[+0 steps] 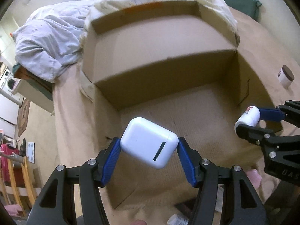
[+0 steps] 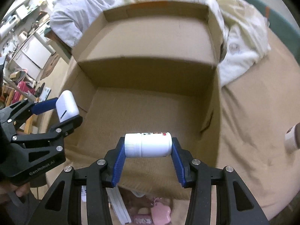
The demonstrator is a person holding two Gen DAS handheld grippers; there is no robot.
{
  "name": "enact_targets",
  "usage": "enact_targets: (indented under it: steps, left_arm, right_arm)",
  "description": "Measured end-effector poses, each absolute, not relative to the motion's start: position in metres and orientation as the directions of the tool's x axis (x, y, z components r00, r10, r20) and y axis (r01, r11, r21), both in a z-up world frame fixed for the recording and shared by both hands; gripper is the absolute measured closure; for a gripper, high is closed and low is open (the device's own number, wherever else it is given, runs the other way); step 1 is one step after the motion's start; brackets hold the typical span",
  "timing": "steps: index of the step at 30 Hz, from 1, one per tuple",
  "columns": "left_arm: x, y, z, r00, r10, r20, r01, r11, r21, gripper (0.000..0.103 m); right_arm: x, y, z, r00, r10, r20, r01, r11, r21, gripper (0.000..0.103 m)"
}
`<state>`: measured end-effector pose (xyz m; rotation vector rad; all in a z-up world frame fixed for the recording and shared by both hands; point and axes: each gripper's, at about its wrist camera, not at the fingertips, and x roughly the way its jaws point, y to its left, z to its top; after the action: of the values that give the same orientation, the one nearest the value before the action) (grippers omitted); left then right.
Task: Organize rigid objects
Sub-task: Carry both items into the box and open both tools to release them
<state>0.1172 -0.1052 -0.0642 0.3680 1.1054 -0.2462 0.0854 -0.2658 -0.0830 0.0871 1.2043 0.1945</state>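
Over the open cardboard box (image 1: 165,112), the left gripper (image 1: 149,147) pinches a smooth, rigid white earbud case (image 1: 149,145) by its sides, while the right gripper (image 2: 148,147) clamps a light, likely slippery white pill bottle (image 2: 148,146) end to end.

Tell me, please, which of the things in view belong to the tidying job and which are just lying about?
Part of the job:
- white earbud case, held in the left gripper
- white pill bottle, held sideways in the right gripper
- open cardboard box, below both

Just lying about:
- rumpled white bedding
- brown-lidded jar on the beige cover
- pink items near the box
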Motion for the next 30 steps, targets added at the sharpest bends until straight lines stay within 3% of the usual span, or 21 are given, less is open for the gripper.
enact_targets:
  steps: [12, 27, 30]
  left_arm:
    - [0.13, -0.118, -0.102, 0.395, 0.028, -0.918, 0.402, 0.894, 0.2, 0.045]
    - [0.132, -0.115, -0.111, 0.388, 0.066, -0.919, 0.385, 0.895, 0.227, 0.045]
    - [0.13, -0.115, -0.108, 0.389, 0.052, -0.92, 0.389, 0.896, 0.215, 0.044]
  right_arm:
    - [0.102, -0.254, -0.116, 0.244, 0.202, -0.949, -0.062, 0.979, 0.193, 0.054]
    - [0.109, -0.26, -0.125, 0.194, 0.234, -0.953, -0.036, 0.972, 0.231, 0.054]
    - [0.108, -0.261, -0.122, 0.199, 0.228, -0.953, -0.032, 0.974, 0.226, 0.05]
